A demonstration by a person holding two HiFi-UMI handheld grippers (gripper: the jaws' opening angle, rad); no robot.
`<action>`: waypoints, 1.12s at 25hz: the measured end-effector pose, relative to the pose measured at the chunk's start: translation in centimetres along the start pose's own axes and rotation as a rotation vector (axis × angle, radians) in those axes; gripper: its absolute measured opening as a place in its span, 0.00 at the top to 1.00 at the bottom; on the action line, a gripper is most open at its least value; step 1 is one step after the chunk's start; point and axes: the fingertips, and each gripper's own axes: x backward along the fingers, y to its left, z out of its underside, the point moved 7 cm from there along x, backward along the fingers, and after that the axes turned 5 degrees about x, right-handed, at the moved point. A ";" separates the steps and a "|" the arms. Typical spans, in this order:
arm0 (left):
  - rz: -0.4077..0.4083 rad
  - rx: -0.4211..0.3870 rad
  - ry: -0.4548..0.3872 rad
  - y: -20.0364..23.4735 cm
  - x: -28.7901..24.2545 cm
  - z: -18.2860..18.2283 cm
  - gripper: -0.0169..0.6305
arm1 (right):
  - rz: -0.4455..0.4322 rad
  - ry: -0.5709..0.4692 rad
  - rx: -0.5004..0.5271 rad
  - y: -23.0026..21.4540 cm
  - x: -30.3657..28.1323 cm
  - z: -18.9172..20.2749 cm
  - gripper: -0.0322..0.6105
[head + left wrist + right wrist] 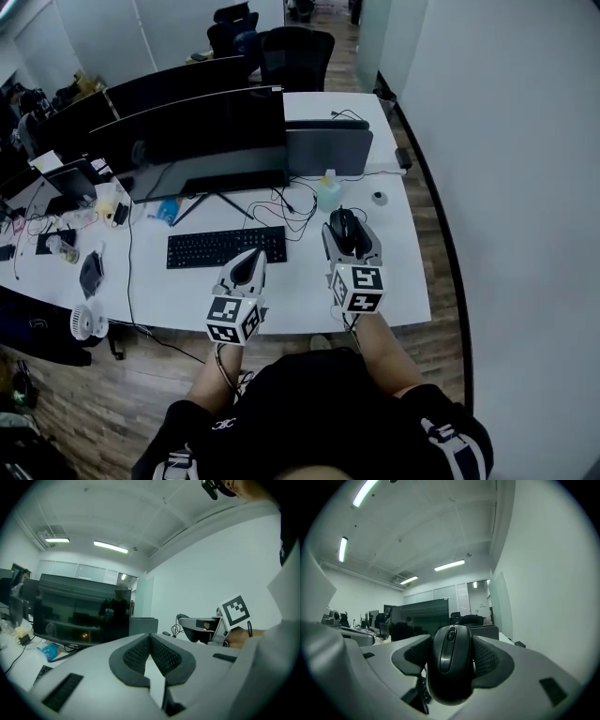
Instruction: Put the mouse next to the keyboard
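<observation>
A black mouse [450, 665] sits between the two pads of my right gripper [449, 656], which is shut on it and holds it above the desk. From the head view the mouse [344, 231] hangs over the white desk to the right of the black keyboard [226, 247]. My left gripper [246, 267] hovers at the keyboard's right end with its jaws shut and nothing between them; its textured pads [136, 654] meet at the tips.
A wide dark monitor [192, 136] stands behind the keyboard, with tangled cables [292, 206] and a pale bottle [328, 192] beside its foot. The white desk [394, 281] ends near a wall at the right. Clutter and a small fan [89, 322] lie at the left.
</observation>
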 end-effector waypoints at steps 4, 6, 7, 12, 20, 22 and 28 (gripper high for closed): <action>-0.058 0.010 -0.001 1.1 -0.9 0.1 0.95 | -0.036 0.023 0.001 -0.8 -3.8 1.1 0.50; -0.087 0.015 0.002 1.6 -1.4 0.3 0.95 | -0.042 0.036 0.002 -1.3 -5.7 1.9 0.50; -0.101 0.017 0.004 2.0 -1.5 0.4 0.95 | -0.046 0.047 0.005 -1.4 -6.7 2.4 0.50; -0.183 0.037 0.010 3.9 -1.6 0.8 0.95 | -0.079 0.112 0.014 -1.5 -11.0 5.1 0.50; -0.281 0.063 0.027 5.5 -1.4 1.5 0.95 | -0.138 0.222 0.024 -0.9 -15.3 9.5 0.50; -0.297 0.066 0.035 5.7 -1.3 1.7 0.95 | -0.151 0.250 0.025 -0.6 -15.8 10.6 0.50; -0.342 0.079 0.062 6.0 -0.3 2.5 0.95 | -0.178 0.326 0.022 0.1 -16.1 13.9 0.50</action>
